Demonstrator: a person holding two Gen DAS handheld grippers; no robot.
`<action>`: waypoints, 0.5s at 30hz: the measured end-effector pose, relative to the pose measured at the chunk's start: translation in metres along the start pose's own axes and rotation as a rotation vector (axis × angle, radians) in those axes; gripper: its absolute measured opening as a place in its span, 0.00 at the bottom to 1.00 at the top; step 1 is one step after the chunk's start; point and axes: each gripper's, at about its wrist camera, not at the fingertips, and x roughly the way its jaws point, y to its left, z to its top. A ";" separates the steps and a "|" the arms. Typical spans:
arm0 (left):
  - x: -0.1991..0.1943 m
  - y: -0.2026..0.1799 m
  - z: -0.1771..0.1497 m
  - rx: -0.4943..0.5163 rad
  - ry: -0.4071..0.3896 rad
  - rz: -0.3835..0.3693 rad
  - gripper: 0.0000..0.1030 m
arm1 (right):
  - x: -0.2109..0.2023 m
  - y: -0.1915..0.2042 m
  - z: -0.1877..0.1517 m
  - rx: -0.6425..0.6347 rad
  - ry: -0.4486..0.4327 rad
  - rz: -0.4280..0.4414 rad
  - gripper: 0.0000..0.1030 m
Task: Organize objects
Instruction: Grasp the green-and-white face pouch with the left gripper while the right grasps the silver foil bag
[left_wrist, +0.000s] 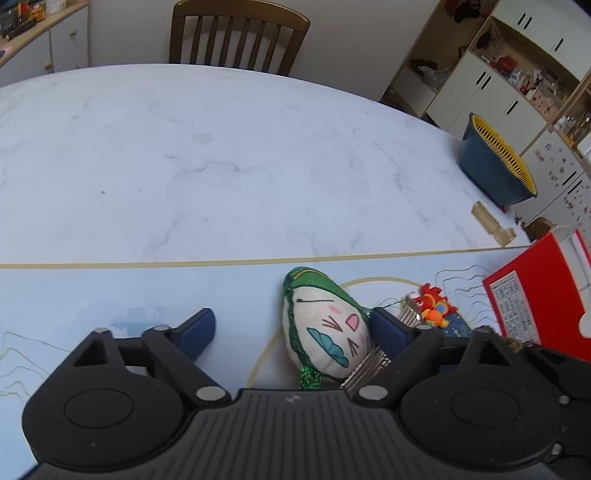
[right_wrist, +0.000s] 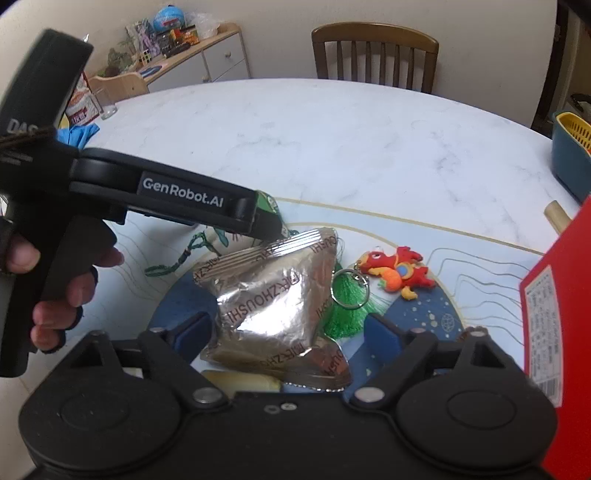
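In the left wrist view my left gripper is open over a placemat. An egg-shaped cloth doll with a green hood and a drawn face lies between its fingers, close against the right one and well apart from the left one. In the right wrist view my right gripper is open around a silver foil packet lying on a dark blue round mat. The pads do not press on it. A red dragon keychain and a green tassel with a key ring lie just right of the packet. The left gripper, held by a hand, reaches in behind the packet.
A red box stands close on the right. A blue basket with a yellow strainer sits at the table's right edge, with a wooden piece near it. A pale yellow thing lies under the packet. A chair stands behind the marble table.
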 end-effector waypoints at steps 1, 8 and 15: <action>0.000 0.000 0.000 -0.004 -0.001 -0.010 0.82 | 0.001 0.001 0.000 0.000 -0.001 0.002 0.85; 0.001 -0.004 0.002 -0.039 0.005 -0.081 0.52 | 0.007 0.005 0.002 -0.022 -0.001 0.015 0.74; -0.004 -0.005 0.000 -0.048 -0.008 -0.084 0.44 | 0.003 0.004 0.001 -0.028 -0.005 0.017 0.58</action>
